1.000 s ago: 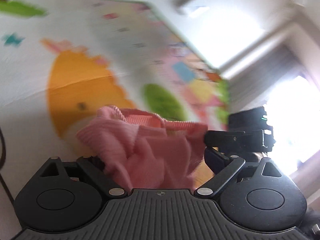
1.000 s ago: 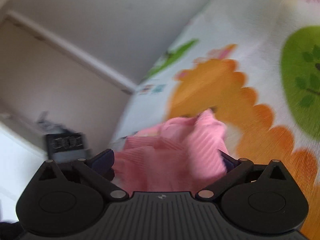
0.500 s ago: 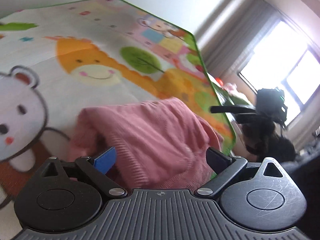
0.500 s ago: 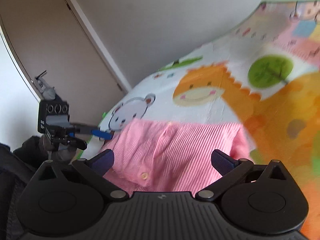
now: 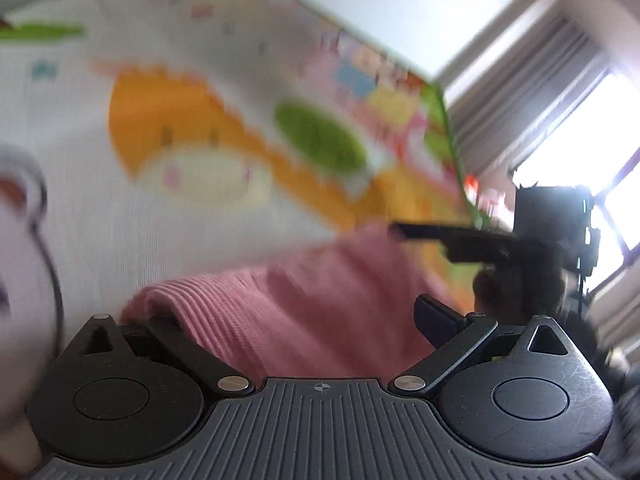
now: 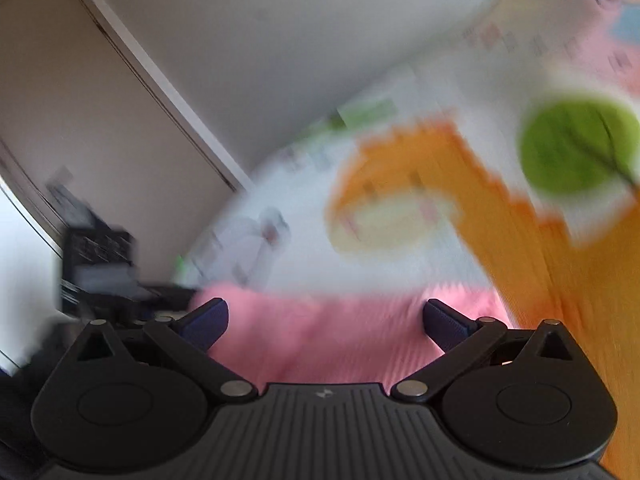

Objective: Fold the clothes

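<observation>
Pink ribbed knit, the garment (image 5: 304,312) lies in a low heap on the play mat (image 5: 100,216), toward the mat's near edge, just in front of both tools. In the left wrist view it fills the space between the left gripper (image 5: 296,328) jaws, which stand wide apart and do not press it; one fold rides over the left finger. The right gripper (image 6: 324,320) is spread wide too, its blue pads (image 6: 444,326) clear of the cloth that lies between and below them. Both views are smeared by motion.

My reading: a fold has just been laid down and released. The next move calls for choosing a fresh edge or corner of the heap, closing on one layer only, and carrying it across evenly.

No container is visible in either view; only the mat carries the garment.
</observation>
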A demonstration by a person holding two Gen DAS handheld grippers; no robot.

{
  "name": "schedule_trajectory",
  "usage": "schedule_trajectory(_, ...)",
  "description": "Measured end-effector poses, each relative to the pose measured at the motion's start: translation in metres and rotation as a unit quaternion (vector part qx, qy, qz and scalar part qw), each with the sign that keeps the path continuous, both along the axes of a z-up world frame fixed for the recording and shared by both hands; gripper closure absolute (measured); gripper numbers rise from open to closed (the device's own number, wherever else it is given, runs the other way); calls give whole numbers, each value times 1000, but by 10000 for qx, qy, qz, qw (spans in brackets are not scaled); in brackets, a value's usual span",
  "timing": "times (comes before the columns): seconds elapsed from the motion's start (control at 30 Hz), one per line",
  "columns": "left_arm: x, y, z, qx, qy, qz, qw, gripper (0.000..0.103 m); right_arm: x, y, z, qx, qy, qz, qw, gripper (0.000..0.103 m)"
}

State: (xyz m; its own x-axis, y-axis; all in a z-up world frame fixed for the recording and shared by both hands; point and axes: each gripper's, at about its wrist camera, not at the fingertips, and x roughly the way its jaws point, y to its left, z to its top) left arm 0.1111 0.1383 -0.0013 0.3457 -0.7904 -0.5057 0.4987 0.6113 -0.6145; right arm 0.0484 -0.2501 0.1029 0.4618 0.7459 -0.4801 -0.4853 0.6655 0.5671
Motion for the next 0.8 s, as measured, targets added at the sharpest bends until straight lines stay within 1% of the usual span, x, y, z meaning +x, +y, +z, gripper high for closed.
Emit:
schedule_trajectory(0.03,7,4,5,-93,-70,50,9999,3,2,-2,5,115,-54,49,9999,0)
schedule_trajectory(0.07,10,8,5,-100,-97,75,9999,3,4,-3,7,70,-70,81,9999,0)
schedule_trajectory(0.1,14,11,3,-79,-70,102,9999,2,5,-2,4,-100,-57,86,9999,0)
schedule_trajectory(0.2,20,14,-25,123,439,184,9988,2,9,-4,-22,-837,222,-140,9961,0)
schedule_trajectory(0.23,19,15,-33,123,565,185,9982,2,10,-6,-31,-955,366,-255,9944,0)
schedule_trajectory(0.27,19,16,-38,110,645,180,9977,2,11,-9,-38,-949,530,-337,9935,0)
schedule_trajectory(0.3,18,15,-39,67,627,163,9979,2,12,-12,-45,-917,668,-390,9928,0)
schedule_trajectory(0.4,21,12,-40,-50,656,118,9978,2,17,-10,-52,-625,850,-303,9940,0)
schedule_trajectory(0.47,25,6,-41,-73,717,71,9974,2,20,-2,-52,-704,849,-288,9935,0)
schedule_trajectory(0.53,23,1,-35,-134,636,-50,9979,2,20,4,-49,-780,842,-303,9929,0)
schedule_trajectory(0.6,10,5,-18,-415,351,-305,9981,2,11,4,-37,-535,734,-137,9958,0)
schedule_trajectory(0.67,-8,10,2,-576,21,-502,9971,2,-9,-2,-18,-147,431,117,9989,0)
schedule_trajectory(0.7,-18,14,11,-567,-133,-558,9967,2,-20,-5,-9,10,272,236,9993,0)
schedule_trajectory(0.73,-27,16,17,-528,-233,-603,9965,2,-31,-7,-2,38,104,326,9994,0)
schedule_trajectory(0.8,-44,21,21,-412,-297,-685,9964,2,-54,-8,7,-127,-136,450,9988,0)
